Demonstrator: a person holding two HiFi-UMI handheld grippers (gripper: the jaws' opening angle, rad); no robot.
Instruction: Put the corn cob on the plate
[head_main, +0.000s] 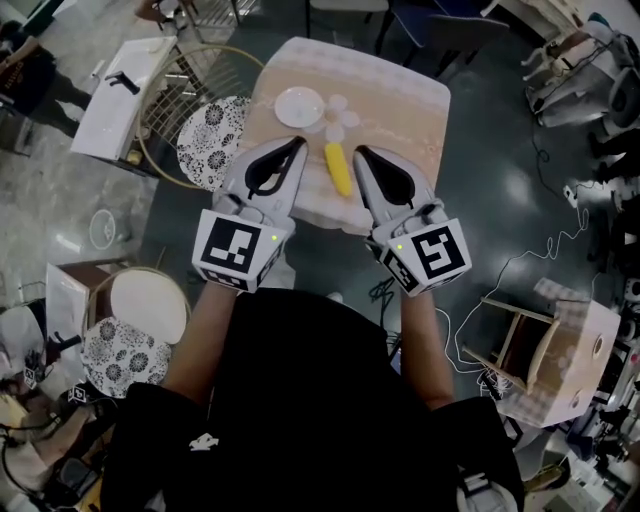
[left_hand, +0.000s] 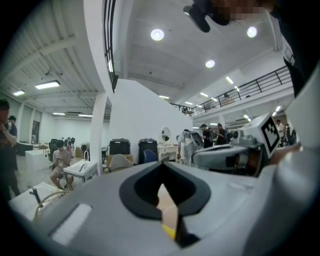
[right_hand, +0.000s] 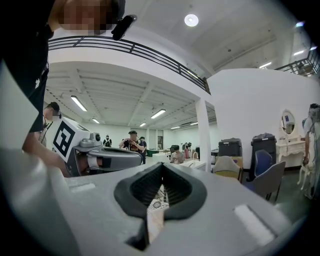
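head view: the corn cob lies on the table near its front edge, pointing lengthwise away from you. it sits between your two tools, with the left gripper just beside it on one side and the right gripper just beside it on the other. neither seems to touch it. both pairs of jaws are closed tip to tip with nothing in them. the plate stands farther off on the table, beyond the left gripper's tip

left gripper view: the jaws meet at the tips and are empty. through the gap below them a sliver of yellow shows low and to the right. that is the cob, so it lies below this tool and towards its inner side

right gripper view: the jaws are together here too and hold nothing. only cloth and a patterned chair seat show through the gap, no cob

handling, as a judgement: the cob looks stiff, light and round, so it may roll, or slip out if you pinch it near a tapered end. take it across the middle, with the jaws on its two long sides. you must open a gripper first
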